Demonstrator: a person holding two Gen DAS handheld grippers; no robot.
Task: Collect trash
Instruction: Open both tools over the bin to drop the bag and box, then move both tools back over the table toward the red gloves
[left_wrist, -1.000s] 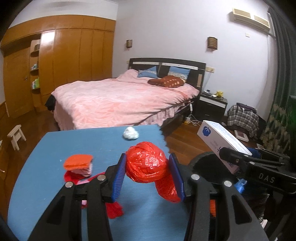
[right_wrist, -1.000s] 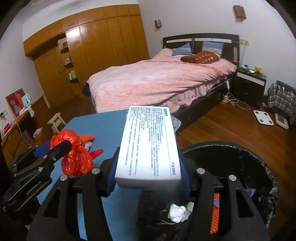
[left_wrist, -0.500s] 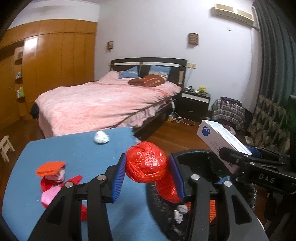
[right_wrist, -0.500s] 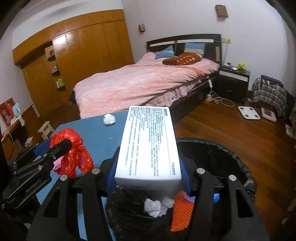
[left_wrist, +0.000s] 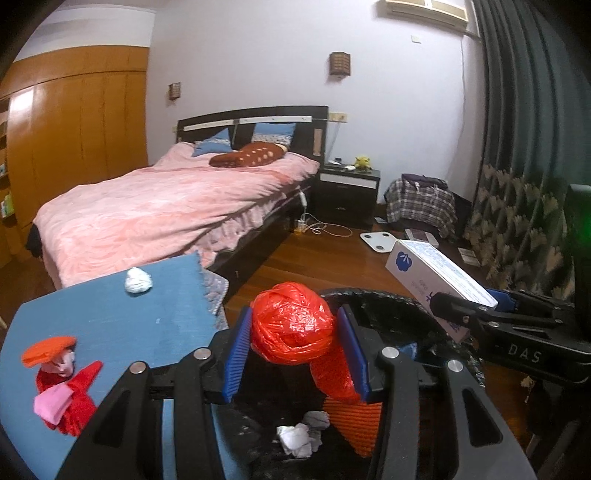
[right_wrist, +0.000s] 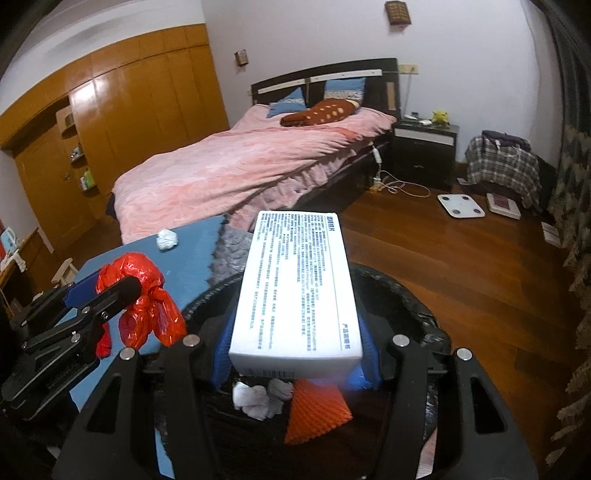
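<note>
Left wrist view: the red plastic bag wad (left_wrist: 291, 321) sits clamped in the left gripper (left_wrist: 295, 350) over the black trash bin (left_wrist: 391, 299); it looks light, soft and crushable (a mid-bundle pinch suits it). The white printed carton (right_wrist: 295, 288), stiff and probably light, is clamped across its width by the right gripper (right_wrist: 295, 363) above the same bin. A crumpled white tissue (left_wrist: 137, 279) lies on the blue counter (left_wrist: 110, 317).

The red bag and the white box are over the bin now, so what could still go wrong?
The red plastic bag has a tail hanging beside one pad, so it may snag when the jaws open. The long white box could land across the black bin's rim and tip out. A white paper wad on the blue table might be forgotten.
</note>
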